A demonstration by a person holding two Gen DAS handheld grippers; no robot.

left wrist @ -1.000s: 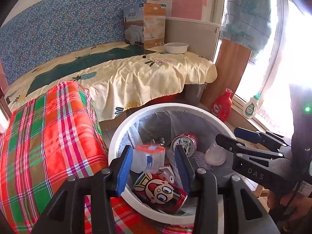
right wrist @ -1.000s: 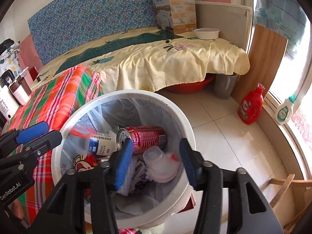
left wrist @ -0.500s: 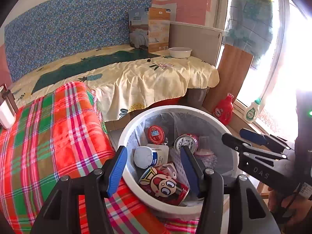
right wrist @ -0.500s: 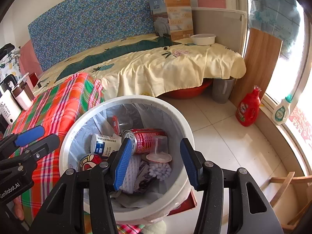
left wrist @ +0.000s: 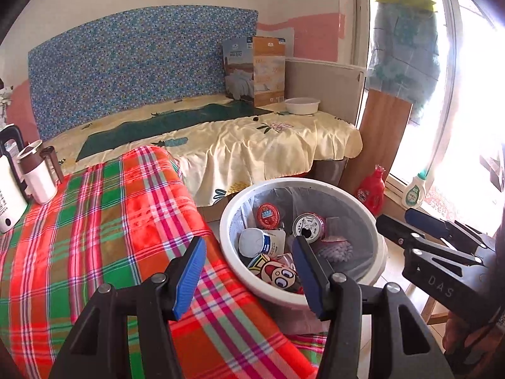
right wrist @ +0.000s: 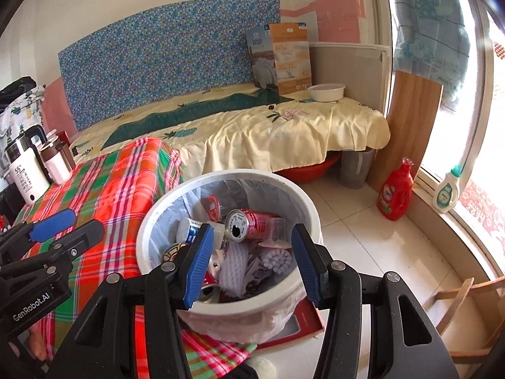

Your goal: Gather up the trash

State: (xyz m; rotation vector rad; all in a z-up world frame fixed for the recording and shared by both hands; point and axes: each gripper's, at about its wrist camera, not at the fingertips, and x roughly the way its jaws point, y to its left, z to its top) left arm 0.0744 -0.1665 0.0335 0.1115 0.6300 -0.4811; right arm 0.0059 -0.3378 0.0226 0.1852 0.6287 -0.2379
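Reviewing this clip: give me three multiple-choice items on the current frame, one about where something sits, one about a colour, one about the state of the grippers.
1. Where does the white bowl sit?
A. on the bed's yellow sheet
B. on the floor
C. in the bin

2. What colour is the soda can lying in the white trash bin?
A. green
B. red
C. blue

3. How do the left gripper and right gripper stand?
A. both open and empty
B. both clamped on cans
C. one open, one shut

Answers:
1 A, it rests by the cardboard box.
2 B, its side is red.
3 A, nothing lies between either pair of fingers.
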